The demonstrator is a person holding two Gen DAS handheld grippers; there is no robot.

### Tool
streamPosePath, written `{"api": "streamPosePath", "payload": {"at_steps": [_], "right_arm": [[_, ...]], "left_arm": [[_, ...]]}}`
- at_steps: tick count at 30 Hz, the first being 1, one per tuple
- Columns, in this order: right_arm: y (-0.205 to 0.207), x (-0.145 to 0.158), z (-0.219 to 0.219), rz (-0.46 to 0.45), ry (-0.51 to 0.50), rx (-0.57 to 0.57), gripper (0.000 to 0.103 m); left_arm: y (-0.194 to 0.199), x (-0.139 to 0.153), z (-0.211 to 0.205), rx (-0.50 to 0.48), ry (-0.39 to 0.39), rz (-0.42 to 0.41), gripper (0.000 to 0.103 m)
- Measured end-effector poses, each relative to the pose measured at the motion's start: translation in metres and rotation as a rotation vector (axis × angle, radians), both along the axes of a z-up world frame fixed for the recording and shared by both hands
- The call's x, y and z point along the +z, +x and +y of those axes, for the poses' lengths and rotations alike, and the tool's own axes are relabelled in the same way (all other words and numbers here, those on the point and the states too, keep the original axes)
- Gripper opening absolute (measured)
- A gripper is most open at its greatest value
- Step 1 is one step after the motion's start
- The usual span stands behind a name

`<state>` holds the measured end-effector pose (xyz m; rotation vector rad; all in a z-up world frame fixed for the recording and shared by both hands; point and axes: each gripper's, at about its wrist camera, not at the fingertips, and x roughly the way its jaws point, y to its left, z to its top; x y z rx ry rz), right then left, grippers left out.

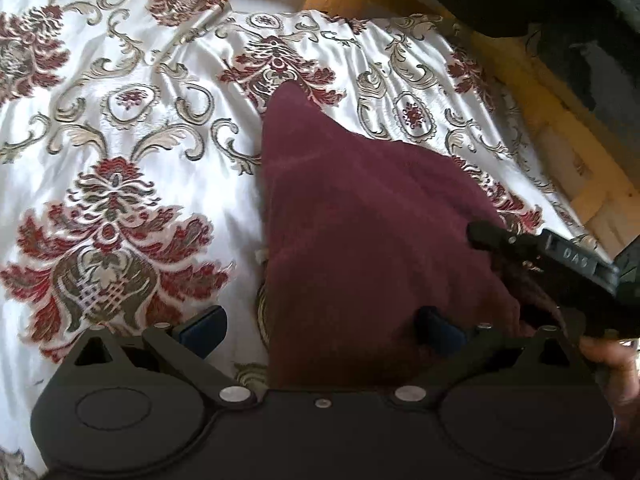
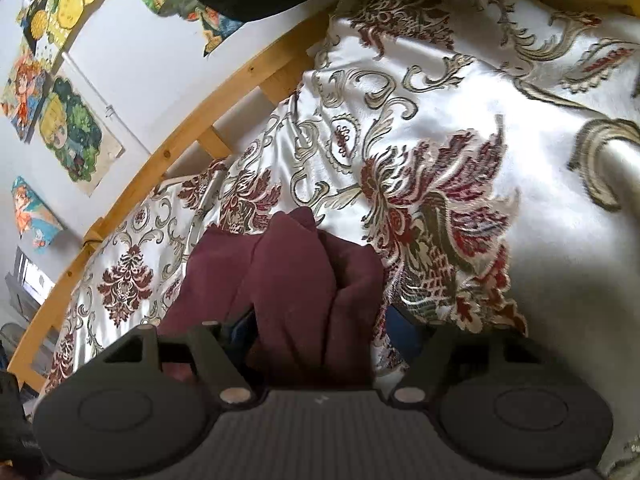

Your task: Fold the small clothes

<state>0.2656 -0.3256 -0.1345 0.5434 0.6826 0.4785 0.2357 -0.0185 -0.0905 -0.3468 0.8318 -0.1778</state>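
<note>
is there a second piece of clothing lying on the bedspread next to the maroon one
No, only the maroon garment lies on the patterned bedspread in the left wrist view.

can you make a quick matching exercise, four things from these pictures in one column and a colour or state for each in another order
Things:
1. garment
2. bedspread
3. bed frame
4. left claw

Colours or states:
A. pale satin with red and gold floral pattern
B. light wood
C. plain maroon, bunched up
D. fingers wide apart, cloth between them

Pairs: 1-C, 2-A, 3-B, 4-D
</note>
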Motion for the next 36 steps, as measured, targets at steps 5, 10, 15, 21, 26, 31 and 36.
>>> {"api": "streamPosePath", "payload": {"at_steps": [5,10,15,21,26,31,36], "right_arm": [[0.003,-0.005,0.0,0.019,0.045,0.017,0.05],[-0.002,-0.003,0.006,-0.029,0.042,0.032,0.026],[-0.016,0.031,0.027,-0.122,-0.034,0.053,0.019],[-0.033,0.09,0.072,-0.278,-0.177,0.116,0.018],[-0.027,0.117,0.117,-0.358,-0.188,0.169,0.018],[-0.001,0.112,0.172,-0.357,-0.147,0.216,0.018],[0.027,0.079,0.223,-0.249,-0.133,0.198,0.018]], "left_arm": [[0.016,-0.01,0.006,-0.019,-0.1,0.063,0.102],[0.026,-0.019,0.012,-0.013,-0.225,0.139,0.094],[0.026,-0.004,0.013,-0.031,-0.223,0.142,0.062],[0.009,0.03,0.027,-0.039,-0.173,0.022,0.055],[-0.007,0.058,0.055,0.002,-0.105,-0.089,0.055],[-0.01,0.064,0.101,0.103,-0.022,-0.127,0.056],[-0.007,0.044,0.138,0.203,0.016,-0.091,0.056]]}}
